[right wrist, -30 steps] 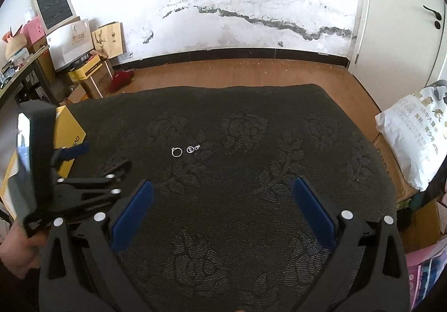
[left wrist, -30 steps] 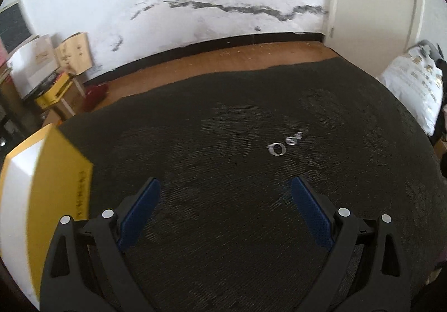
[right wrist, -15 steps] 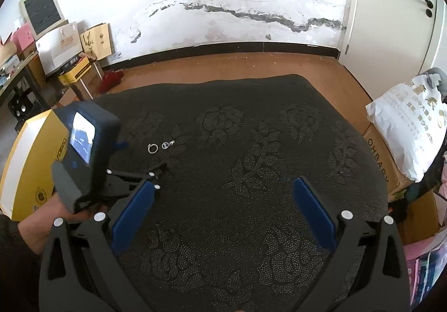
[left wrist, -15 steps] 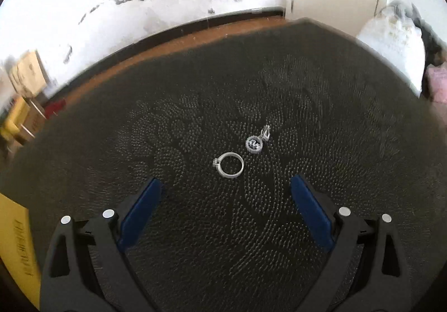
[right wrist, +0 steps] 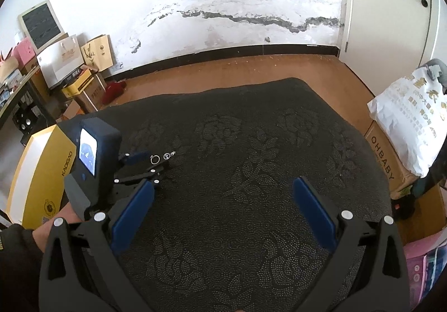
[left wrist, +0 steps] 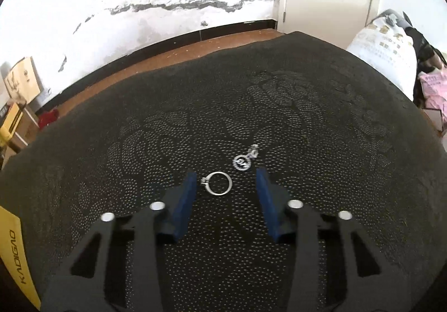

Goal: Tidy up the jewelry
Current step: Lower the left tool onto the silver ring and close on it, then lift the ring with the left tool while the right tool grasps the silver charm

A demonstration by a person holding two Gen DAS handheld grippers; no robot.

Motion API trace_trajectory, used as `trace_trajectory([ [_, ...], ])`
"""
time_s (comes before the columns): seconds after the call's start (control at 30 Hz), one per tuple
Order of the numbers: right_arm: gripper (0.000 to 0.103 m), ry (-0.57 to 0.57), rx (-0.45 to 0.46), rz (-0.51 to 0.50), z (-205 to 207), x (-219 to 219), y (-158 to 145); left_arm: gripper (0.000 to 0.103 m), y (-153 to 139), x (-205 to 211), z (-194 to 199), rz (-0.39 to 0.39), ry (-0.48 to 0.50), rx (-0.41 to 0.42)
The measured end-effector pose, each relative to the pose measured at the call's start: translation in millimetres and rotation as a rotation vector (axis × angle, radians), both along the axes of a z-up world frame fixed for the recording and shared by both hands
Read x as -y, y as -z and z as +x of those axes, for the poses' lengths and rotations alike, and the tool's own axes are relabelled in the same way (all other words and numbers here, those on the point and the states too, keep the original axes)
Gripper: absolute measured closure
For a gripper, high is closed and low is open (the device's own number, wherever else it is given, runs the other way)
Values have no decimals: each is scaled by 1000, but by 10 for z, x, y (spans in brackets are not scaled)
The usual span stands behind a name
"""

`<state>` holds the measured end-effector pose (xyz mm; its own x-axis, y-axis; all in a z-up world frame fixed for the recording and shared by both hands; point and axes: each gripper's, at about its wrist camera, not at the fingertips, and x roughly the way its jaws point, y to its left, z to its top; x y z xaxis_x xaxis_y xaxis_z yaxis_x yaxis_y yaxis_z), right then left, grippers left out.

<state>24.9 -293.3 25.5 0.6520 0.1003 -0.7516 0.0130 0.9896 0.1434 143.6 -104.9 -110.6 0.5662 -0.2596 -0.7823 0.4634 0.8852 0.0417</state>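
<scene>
Since the earlier frame, the left gripper (left wrist: 225,182) has dropped toward the ring (left wrist: 219,183) and its jaws have narrowed. Left wrist view: the jaws are closing with the ring between the blue pads (left wrist: 185,197), which do not touch it. The ring lies flat on the dark cloth (left wrist: 307,116). A small round charm (left wrist: 241,163) lies just beyond it, with a tiny stud (left wrist: 253,150) beside that. Right wrist view: the right gripper (right wrist: 223,205) hangs spread wide over bare cloth, nothing between its pads. To its left, the left gripper's tips flank the ring (right wrist: 155,159). A yellow box (right wrist: 42,172) sits at the cloth's left edge.
</scene>
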Motion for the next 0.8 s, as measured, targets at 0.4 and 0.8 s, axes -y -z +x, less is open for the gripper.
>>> trace_trajectory([
  [0.4,7,7,-9,1,71,17,10,81,-52,-32,-32,7,0,1],
  [0.8,7,-47,-39,-38,292,-295,143,81,-602,-401,-371,-9,-101,8],
])
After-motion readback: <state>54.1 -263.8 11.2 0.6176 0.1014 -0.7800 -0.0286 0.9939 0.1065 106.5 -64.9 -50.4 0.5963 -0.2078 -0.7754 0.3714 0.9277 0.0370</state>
